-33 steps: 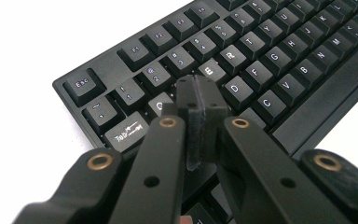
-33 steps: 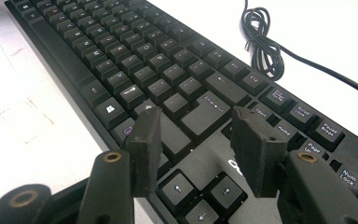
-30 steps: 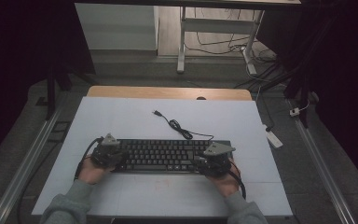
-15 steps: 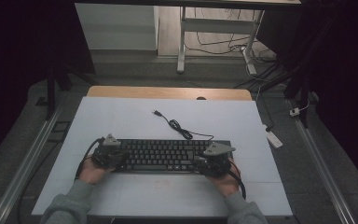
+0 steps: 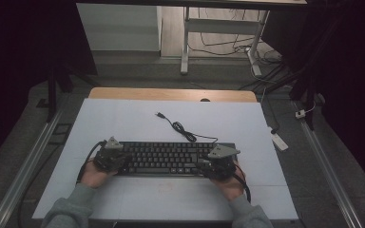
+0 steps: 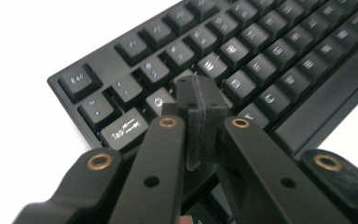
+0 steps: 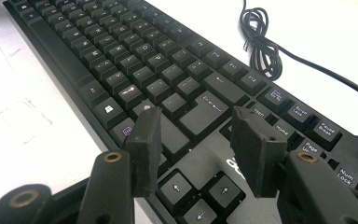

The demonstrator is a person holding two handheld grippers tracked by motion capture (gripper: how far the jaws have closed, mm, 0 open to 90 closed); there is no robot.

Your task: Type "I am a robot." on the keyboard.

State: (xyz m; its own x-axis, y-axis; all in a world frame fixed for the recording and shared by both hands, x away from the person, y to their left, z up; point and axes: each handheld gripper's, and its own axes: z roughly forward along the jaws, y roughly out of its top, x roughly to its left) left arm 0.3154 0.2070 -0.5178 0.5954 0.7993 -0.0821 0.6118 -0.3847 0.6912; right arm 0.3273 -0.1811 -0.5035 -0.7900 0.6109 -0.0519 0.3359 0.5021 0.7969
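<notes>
- The left gripper (image 6: pixel 196 100) has its jaws pressed together, pads flat against each other, nothing pinched; in the left gripper view the tip hangs over the Q and Tab corner of the keyboard (image 6: pixel 242 51), and whether it touches a key is hard to tell.
- The right gripper (image 7: pixel 200 149) stands spread, a clear gap between its two pads, above the arrow keys and the Enter key in the right gripper view.
- From the high view, lower middle of the frame, the left gripper (image 5: pixel 110 154) covers the keyboard's (image 5: pixel 166 158) left end and the right gripper (image 5: pixel 218 161) its right end, so both ends are hidden.
- One keyboard, black, lying flat on the white table (image 5: pixel 123 123); its far edges are cut off in both gripper views.
- One black cable (image 5: pixel 180 128) runs from the keyboard toward upper centre, with one coiled bundle (image 7: pixel 260 46) midway.
- Two hands, left hand (image 5: pixel 92 175) and right hand (image 5: pixel 228 186), with grey sleeves cut by the bottom edge.
</notes>
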